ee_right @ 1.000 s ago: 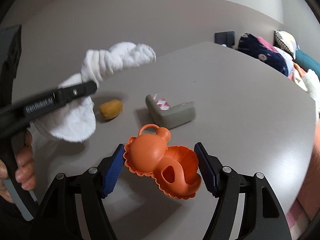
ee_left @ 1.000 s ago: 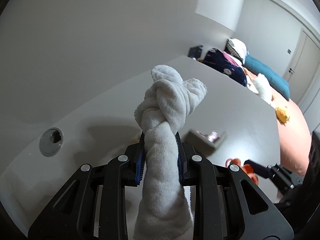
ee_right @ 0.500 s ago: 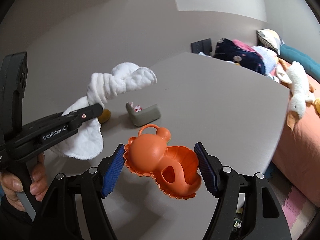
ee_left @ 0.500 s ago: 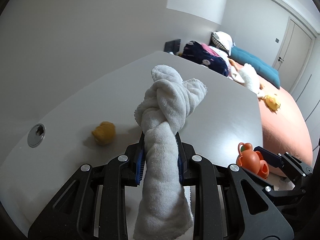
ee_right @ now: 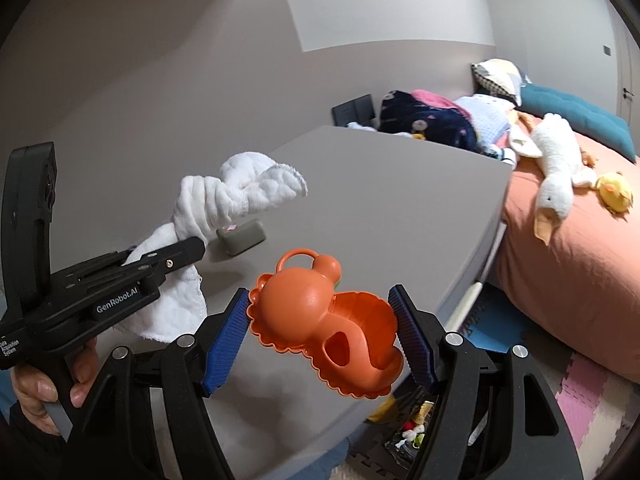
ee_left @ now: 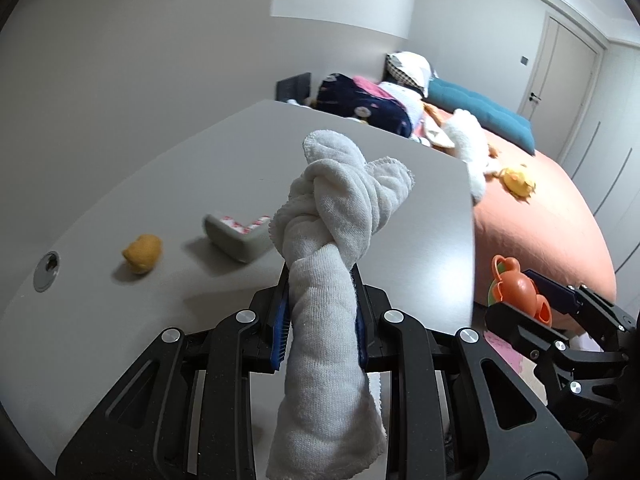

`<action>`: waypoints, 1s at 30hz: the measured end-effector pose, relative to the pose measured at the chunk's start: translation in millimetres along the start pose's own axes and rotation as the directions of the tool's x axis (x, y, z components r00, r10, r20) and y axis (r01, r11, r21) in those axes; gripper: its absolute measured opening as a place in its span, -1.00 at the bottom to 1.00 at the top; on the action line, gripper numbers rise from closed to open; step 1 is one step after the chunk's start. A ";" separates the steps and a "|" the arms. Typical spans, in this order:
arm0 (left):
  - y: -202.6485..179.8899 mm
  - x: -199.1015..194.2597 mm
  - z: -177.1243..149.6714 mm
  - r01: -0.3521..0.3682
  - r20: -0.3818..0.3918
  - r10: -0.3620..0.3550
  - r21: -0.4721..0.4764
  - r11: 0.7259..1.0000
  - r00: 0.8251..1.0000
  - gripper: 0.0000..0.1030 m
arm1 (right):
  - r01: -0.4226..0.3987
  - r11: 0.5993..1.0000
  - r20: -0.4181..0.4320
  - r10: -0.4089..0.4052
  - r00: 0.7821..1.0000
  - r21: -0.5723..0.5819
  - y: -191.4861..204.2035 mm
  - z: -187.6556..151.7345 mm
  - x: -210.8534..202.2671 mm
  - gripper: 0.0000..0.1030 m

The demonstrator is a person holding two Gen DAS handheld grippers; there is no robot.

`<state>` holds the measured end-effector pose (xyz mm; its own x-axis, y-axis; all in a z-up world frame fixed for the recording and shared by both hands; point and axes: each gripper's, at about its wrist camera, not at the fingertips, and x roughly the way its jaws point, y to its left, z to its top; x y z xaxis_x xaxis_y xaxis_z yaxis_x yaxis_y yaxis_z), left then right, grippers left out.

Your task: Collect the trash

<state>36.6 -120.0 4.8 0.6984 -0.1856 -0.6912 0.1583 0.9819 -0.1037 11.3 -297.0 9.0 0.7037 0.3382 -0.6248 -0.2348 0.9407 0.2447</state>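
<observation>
White terry cloth, one knotted towel (ee_left: 332, 248), is pinched between the blue pads of the left gripper (ee_left: 321, 320); its jaws are closed narrowly on the towel's neck, the knot standing above them and the loose tail hanging below, cut off by the bottom of the left wrist view. The right gripper (ee_right: 322, 332) has its jaws set fairly wide, clamped on either side of one orange plastic toy (ee_right: 326, 320) with a ring handle and a scalloped rim. Both are held in the air above the near edge of the grey worktop (ee_left: 224, 168).

On the worktop lie two loose items: one small yellow-orange lump (ee_left: 143, 253), too blurred to identify, and just beside it one grey L-shaped piece (ee_left: 236, 236) with a red and white patch on its inner face. Near the left edge sits one round cable hole (ee_left: 47, 271).

Beyond the worktop is a bed (ee_right: 580, 264) with a salmon cover, carrying one white goose plush (ee_right: 556, 176), one yellow plush (ee_right: 614, 196), a teal cushion and a heap of clothes. Below the right gripper, something holding small bright bits is mostly hidden by the fingers.
</observation>
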 end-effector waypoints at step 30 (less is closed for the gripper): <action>-144.6 19.1 -16.7 0.181 -0.064 -0.172 0.193 0.964 0.983 -0.51 | 0.164 0.971 0.092 -0.182 0.979 0.177 -108.4 -31.7 -96.1 0.38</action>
<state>15.4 -264.9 -5.4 0.6149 -0.3485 -0.7074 0.4136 0.9063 -0.0870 -52.1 -430.6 19.0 0.7935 0.1577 -0.5878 0.0059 0.9638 0.2665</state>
